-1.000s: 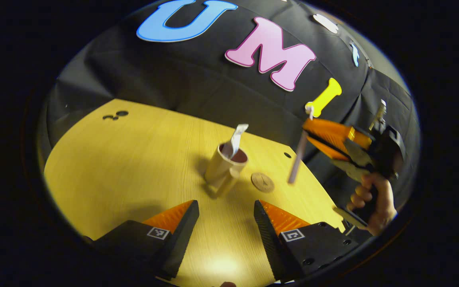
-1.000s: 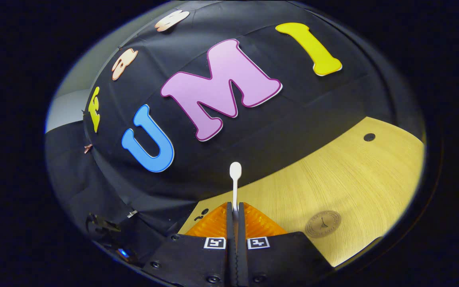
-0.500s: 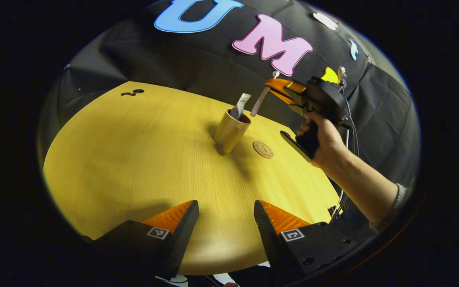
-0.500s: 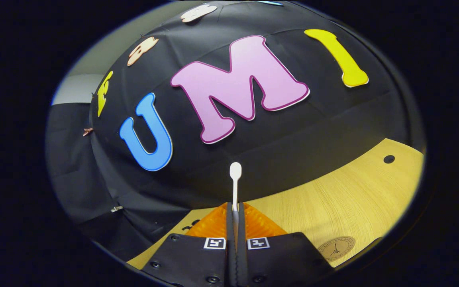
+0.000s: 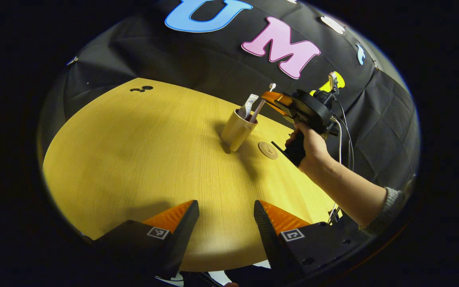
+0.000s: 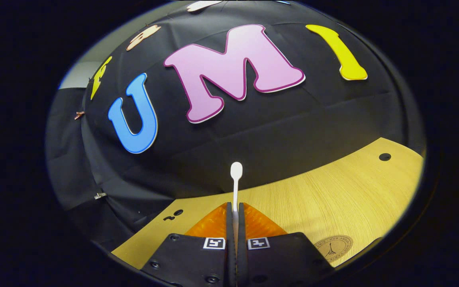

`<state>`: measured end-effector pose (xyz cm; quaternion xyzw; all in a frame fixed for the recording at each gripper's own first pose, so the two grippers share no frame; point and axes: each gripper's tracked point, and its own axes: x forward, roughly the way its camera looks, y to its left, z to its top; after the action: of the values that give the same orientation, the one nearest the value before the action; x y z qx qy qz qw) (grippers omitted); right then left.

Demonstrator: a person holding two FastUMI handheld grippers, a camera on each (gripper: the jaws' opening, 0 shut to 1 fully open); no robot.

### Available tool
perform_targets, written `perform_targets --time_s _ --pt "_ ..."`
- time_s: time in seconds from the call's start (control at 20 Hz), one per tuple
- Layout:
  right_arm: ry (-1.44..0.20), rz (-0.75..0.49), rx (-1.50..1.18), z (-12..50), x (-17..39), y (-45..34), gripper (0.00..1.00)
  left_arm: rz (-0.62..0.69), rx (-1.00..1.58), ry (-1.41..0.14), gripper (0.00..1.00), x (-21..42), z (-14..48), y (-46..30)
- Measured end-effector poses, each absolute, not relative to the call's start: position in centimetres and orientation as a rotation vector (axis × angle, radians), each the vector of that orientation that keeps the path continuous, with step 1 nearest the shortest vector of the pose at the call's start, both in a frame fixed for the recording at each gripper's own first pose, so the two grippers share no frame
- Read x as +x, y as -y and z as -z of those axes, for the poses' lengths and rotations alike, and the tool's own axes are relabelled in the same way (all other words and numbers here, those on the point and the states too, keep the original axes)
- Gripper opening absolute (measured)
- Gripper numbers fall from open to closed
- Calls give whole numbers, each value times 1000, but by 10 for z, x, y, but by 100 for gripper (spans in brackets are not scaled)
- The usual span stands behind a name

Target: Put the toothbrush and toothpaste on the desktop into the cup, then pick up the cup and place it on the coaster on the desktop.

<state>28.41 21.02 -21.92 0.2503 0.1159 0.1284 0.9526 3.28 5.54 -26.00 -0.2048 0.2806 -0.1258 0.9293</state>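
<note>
- The right gripper [image 6: 234, 223] pinches the toothbrush [image 6: 235, 185] between closed jaws; seen from the left gripper view, its lower end dips into the cup [image 5: 237, 130] beside the toothpaste [image 5: 249, 106].
- The left gripper [image 5: 226, 217] hangs spread and empty, well apart from the cup.
- The brush's lower part is hidden inside the cup.
- A round embossed coaster [image 5: 268, 150] lies just beside the cup on the wood-grain desktop [image 5: 134, 159].

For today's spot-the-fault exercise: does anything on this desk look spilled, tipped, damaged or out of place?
Nothing stands out. The cup stands upright on the desk beside the coaster, with the toothpaste inside. The right gripper holds the toothbrush, its lower end at the cup's mouth. No spill or damage shows.
</note>
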Motion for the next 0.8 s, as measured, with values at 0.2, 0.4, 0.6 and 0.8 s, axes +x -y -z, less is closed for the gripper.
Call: perform_targets --time_s 0.2,0.4,0.6,0.8 --pt "-274 -275 497 228 276 -214 9 249 -448 -569 86 38 255 -53" --pt "-353 -292 501 242 261 -217 17 249 -442 -568 86 42 251 -49" --pt "-413 -293 484 248 244 -213 26 255 -443 -569 86 50 242 -39" --pt "-483 -302 496 254 215 -204 28 254 -433 -589 86 68 234 -29"
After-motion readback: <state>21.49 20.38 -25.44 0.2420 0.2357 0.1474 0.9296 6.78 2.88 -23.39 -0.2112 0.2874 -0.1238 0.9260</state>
